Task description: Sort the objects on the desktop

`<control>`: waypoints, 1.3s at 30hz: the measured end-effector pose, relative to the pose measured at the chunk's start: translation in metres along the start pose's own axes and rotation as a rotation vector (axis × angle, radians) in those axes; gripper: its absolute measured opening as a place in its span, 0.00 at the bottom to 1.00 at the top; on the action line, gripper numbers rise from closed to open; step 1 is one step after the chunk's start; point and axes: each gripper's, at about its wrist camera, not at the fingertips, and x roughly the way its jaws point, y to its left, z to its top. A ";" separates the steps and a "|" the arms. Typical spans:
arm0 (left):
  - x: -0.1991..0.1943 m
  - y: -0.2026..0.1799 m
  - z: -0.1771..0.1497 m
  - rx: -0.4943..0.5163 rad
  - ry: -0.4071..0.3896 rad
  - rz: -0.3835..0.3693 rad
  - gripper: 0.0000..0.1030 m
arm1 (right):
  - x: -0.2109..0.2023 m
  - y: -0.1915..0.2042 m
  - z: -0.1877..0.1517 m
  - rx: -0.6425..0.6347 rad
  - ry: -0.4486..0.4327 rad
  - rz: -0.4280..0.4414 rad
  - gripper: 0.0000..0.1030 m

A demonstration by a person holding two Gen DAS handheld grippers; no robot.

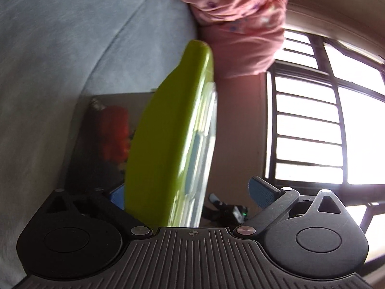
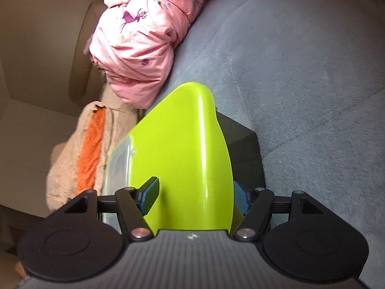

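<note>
While the grey sofa (image 2: pixel 312 72) stretches beyond, we see the green box (image 2: pixel 180 156) running lengthwise straight ahead inside our right gripper (image 2: pixel 195 192), pads clasping it; our left gripper (image 1: pixel 190 195) gapes, right pad clear.

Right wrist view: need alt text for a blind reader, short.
A lime-green plastic lid fills the centre, lying between the blue pads of the right claw, over a clear container. A black box sits just behind it on a grey fabric surface. A bunched pink quilt and a beige-and-orange towel lie to the left.
</note>
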 end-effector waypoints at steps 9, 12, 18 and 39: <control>0.028 0.015 0.020 -0.005 0.121 -0.010 0.98 | 0.009 -0.008 0.000 -0.053 0.087 0.076 0.67; 0.040 0.011 0.024 0.030 0.142 -0.009 0.98 | 0.013 -0.015 0.005 0.004 0.070 0.081 0.67; 0.041 -0.003 0.028 0.100 0.070 -0.039 1.00 | 0.015 -0.006 0.009 -0.013 -0.008 0.097 0.68; 0.025 0.018 0.055 -0.021 0.023 -0.014 1.00 | 0.037 -0.007 0.036 0.093 -0.001 0.088 0.90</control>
